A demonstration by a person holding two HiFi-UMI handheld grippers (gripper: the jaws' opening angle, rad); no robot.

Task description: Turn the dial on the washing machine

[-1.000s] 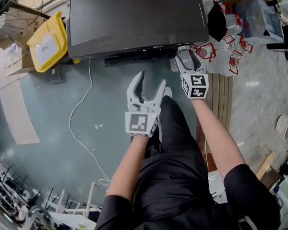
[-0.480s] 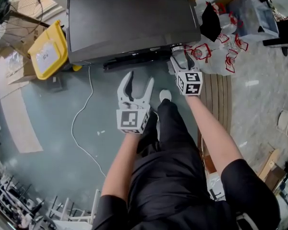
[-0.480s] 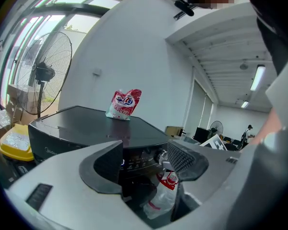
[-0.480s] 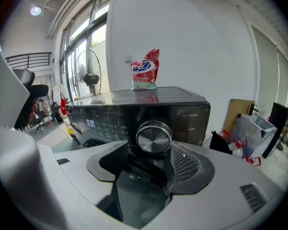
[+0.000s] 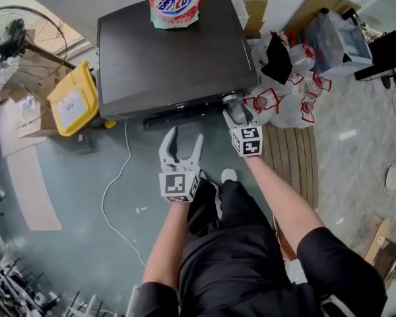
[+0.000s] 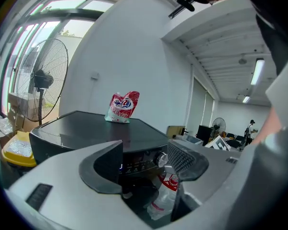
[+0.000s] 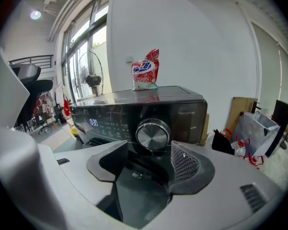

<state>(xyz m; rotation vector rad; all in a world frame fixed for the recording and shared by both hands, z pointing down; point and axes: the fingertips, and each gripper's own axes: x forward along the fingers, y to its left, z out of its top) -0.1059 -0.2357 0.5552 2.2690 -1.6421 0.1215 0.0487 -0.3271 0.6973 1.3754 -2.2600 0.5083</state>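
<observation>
- As read in the right gripper view, the round brushed-metal dial (image 7: 152, 134) sits toward the right end of the front panel of the glossy black washing machine (image 7: 182, 123), with its flat face turned toward the jaws.
- From the gap of the grey right gripper (image 7: 149, 153), the dial is found at 12 o'clock, close ahead but untouched. The jaws are spread, and nothing is gripped.
- The dial's axis is judged to run along the line of approach, so a straight advance is called for.
- The grey left gripper (image 5: 183, 137), parted and empty, is seen at 8 o'clock of the dial and farther off.
- A red-and-white pouch (image 5: 178, 2) is set on the machine's top, at the rear.
</observation>
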